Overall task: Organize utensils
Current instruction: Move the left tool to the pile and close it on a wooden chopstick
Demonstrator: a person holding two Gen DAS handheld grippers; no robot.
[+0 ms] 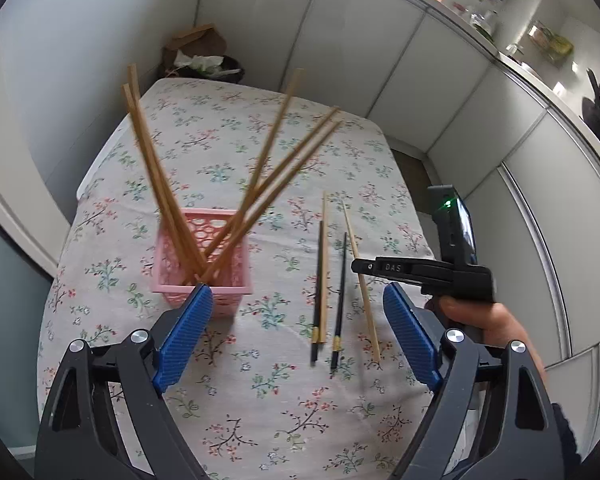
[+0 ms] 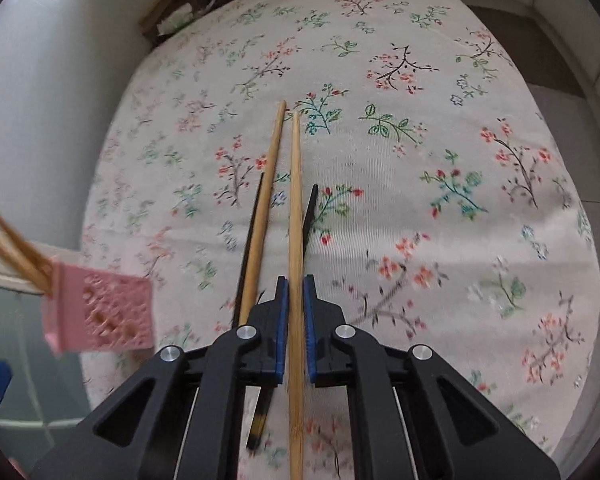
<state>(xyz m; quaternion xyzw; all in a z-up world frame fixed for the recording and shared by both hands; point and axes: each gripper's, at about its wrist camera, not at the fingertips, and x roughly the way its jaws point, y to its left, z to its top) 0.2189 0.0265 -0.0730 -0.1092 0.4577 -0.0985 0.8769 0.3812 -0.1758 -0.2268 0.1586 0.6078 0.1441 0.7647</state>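
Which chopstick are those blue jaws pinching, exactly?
On the floral tablecloth, right of the pink basket, four chopsticks lie loose. It is the pale bamboo chopstick farthest right, running between the right gripper jaws; its neighbours are two black chopsticks and another wooden chopstick.

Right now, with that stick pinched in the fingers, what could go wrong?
The right gripper grips one bamboo chopstick near one end, so it may swing or slip when lifted. Its neighbours, another bamboo chopstick and a black one, lie close and could get dragged. The pink basket looks light and might tip.
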